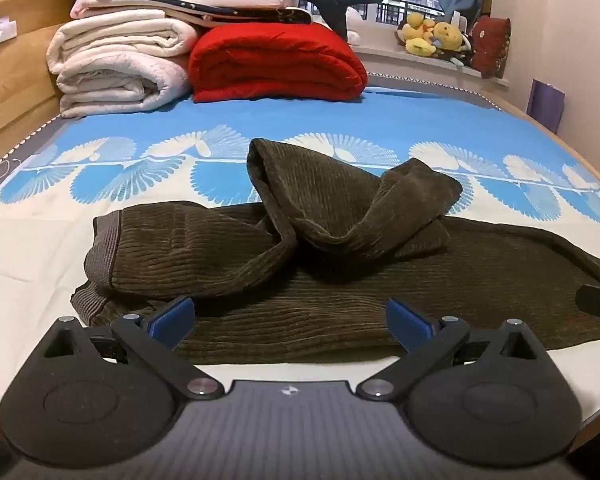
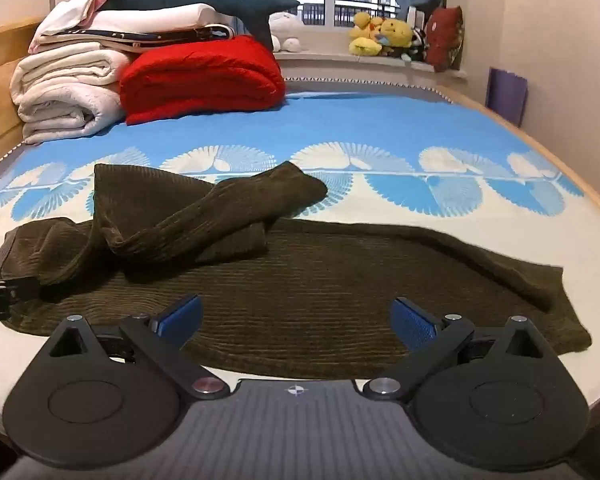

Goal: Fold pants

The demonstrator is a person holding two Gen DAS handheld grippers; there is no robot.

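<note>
Dark olive corduroy pants (image 1: 340, 292), rumpled, unfolded

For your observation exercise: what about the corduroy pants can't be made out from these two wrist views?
- Corduroy pants, left wrist view: near hem hidden behind the left gripper.
- Right wrist view: near edge hidden behind the right gripper.
- Lower leg: partly covered by the bunched upper leg.
- Waistband: closure not discernible.

Ribbed matt corduroy pants (image 1: 320, 292), smooth printed cotton-like sheet (image 1: 420, 120), matt black plastic claw (image 1: 290, 322)
</note>
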